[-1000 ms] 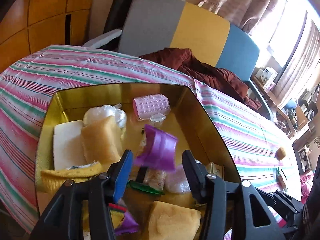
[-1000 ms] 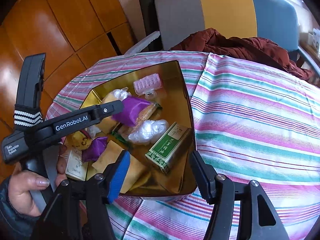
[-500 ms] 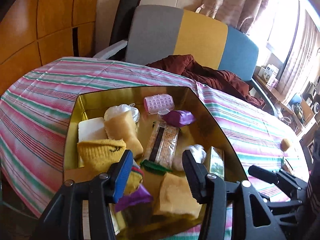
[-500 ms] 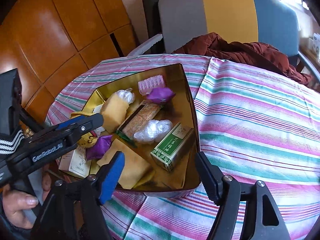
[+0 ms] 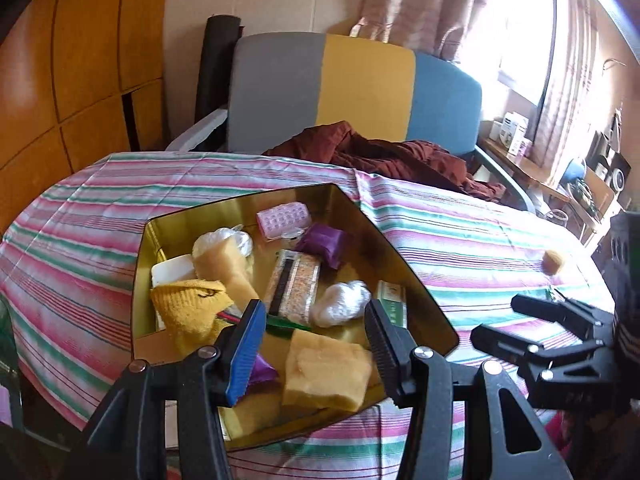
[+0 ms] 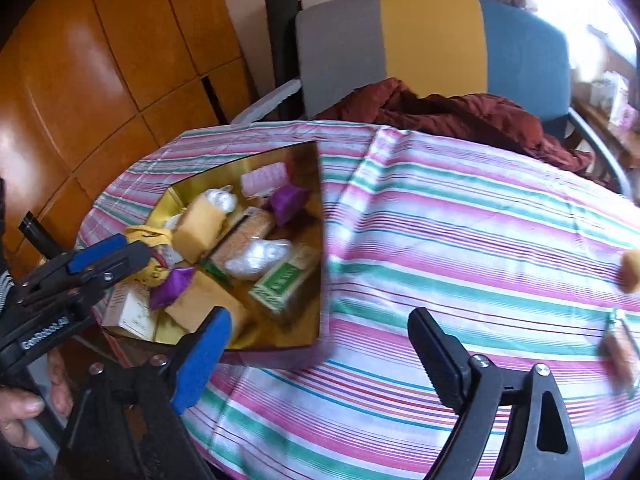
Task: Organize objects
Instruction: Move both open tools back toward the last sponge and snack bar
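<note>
Two yellow sponges [image 5: 326, 372] in gold tray [image 5: 404, 264], one pink roller [image 5: 283, 218], one green box [image 6: 285, 282]

Striped tablecloth [image 5: 460, 240], pink/green/white, covers the table in the foreground. Far side: chair [image 5: 352, 88] with a grey, yellow and blue back, dark red cloth [image 5: 384, 156] heaped on its seat. Black roll [image 5: 216, 64] stands upright just left of the chair. Orange-brown wood panels [image 5: 80, 72] on the left wall, cream wall behind the chair. Beige curtains [image 5: 420, 4] far right beside a bright window [image 5: 520, 28], daylight blown out. Cluttered side table [image 5: 532, 164] under the window.
</note>
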{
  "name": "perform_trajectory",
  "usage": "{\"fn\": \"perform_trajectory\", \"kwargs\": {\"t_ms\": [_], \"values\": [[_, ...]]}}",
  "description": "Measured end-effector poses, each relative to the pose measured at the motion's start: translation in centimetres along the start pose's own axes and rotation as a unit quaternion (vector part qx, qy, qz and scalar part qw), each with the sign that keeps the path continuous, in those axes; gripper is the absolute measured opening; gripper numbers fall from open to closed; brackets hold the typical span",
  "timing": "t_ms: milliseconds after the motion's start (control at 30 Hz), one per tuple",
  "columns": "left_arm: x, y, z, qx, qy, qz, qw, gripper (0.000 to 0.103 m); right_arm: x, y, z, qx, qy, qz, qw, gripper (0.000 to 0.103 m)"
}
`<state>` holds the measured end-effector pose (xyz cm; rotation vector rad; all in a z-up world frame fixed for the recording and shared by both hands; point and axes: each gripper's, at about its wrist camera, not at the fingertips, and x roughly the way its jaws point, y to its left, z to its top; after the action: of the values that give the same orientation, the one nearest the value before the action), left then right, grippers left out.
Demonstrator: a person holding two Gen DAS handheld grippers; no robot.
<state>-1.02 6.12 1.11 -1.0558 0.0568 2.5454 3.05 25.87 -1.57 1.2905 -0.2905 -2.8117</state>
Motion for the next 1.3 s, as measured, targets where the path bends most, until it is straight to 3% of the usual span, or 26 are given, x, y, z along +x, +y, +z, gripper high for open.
{"fn": "perform_trajectory", "kwargs": {"t_ms": [367,600,933,1200,1300], "values": [[0.4,-3.2,-0.3,0.035,0.014,-0.027,0.9989,0.052,-3.9,-8.1,0.3,0.033,-0.018,-0.088,0.995,0.097],[1.1,-5.5,0.1,0.060,0.021,-0.054,0.9966,0.052,-6.9,-15.1,0.2,0.092,-0.024,-0.137,0.986,0.097],[2.9,-9.3,0.8,0.087,0.043,-0.091,0.9911,0.052,-8.1,-28.5,-1.0,0.250,0.021,-0.172,0.953,0.099],[4.8,-12.2,1.3,0.108,0.065,-0.112,0.9857,0.052,-4.9,-34.7,-1.6,0.309,0.071,-0.184,0.930,0.099],[5.6,-13.0,1.4,0.112,0.071,-0.121,0.9837,0.052,-3.5,-35.5,-2.5,0.329,0.102,-0.163,0.924,0.099]]}}
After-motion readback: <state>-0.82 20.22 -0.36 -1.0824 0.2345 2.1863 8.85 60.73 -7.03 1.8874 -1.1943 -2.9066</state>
